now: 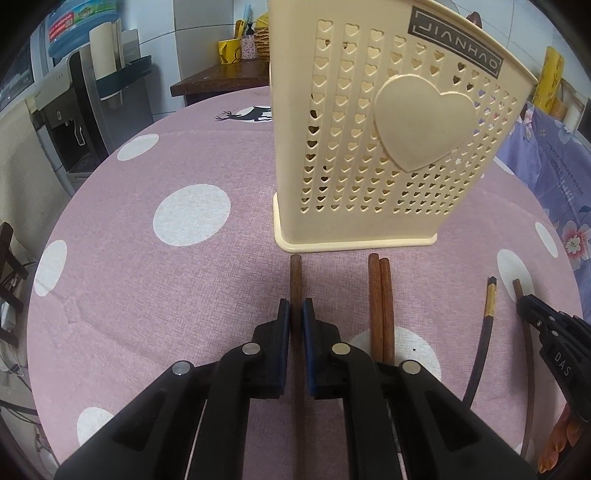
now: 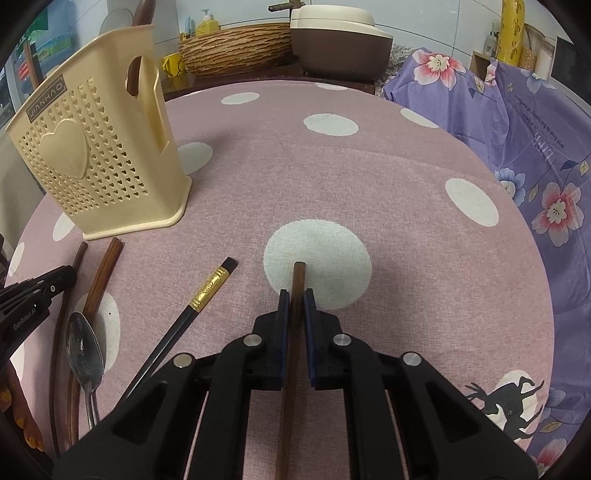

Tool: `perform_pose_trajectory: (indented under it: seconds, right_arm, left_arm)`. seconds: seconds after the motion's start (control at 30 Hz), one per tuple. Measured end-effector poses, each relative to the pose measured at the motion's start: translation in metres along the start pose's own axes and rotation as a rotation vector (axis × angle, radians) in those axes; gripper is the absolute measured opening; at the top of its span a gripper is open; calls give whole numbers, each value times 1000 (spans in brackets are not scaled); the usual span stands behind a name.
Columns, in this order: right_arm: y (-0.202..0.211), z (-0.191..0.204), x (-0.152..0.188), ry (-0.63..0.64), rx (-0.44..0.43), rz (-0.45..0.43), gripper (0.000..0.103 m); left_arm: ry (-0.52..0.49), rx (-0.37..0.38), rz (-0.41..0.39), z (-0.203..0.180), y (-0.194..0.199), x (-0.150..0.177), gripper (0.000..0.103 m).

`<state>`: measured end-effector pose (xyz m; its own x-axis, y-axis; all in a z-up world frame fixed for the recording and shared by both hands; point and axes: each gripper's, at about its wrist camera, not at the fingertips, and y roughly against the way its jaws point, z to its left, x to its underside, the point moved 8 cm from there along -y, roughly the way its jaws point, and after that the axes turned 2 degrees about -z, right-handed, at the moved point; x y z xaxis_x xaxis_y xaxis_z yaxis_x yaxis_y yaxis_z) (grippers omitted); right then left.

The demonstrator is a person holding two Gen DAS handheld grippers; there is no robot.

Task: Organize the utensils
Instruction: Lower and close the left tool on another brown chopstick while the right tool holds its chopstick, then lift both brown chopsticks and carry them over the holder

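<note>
Utensils lie on a pink tablecloth (image 2: 369,166) with white dots, in front of a cream utensil holder (image 2: 96,155) that stands upright at the left of the table, pierced with small heart holes and bearing a raised heart. A brown wooden handle (image 2: 142,14) rises out of its top; what else is inside cannot be told.

Going left to right in the left wrist view: the left gripper (image 1: 295,310) is clenched on a brown chopstick (image 1: 296,273) whose tip points at the holder's base, just short of it. Beside it lies a pair of brown chopsticks (image 1: 380,306), touching each other. Next comes a black chopstick (image 1: 489,306) with a gold band, then the right gripper (image 2: 295,301), grasping another brown chopstick (image 2: 298,277) over a white dot.

In the right wrist view a metal spoon (image 2: 85,354) lies near the pair, bowl up.
</note>
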<state>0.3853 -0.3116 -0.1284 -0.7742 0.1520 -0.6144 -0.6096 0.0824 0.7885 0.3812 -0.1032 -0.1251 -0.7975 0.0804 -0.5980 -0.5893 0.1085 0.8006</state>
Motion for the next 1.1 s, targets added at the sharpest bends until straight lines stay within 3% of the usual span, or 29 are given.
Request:
perform_pose_trajectory:
  seconds: [0.3, 0.63, 0.77, 1.1]
  right_arm:
    - [25, 0, -11, -49, -91, -77, 8]
    - [138, 2, -54, -35, -214, -315, 8]
    - [177, -1, -64, -33, -256, -376, 8]
    - [203, 4, -74, -2, -260, -406, 8]
  left_arm:
    - [36, 40, -46, 7, 18, -7, 8]
    - [76, 144, -303, 22, 139, -52, 8]
    - [48, 143, -377, 26, 177, -60, 8]
    - [46, 143, -396, 38, 194, -67, 8]
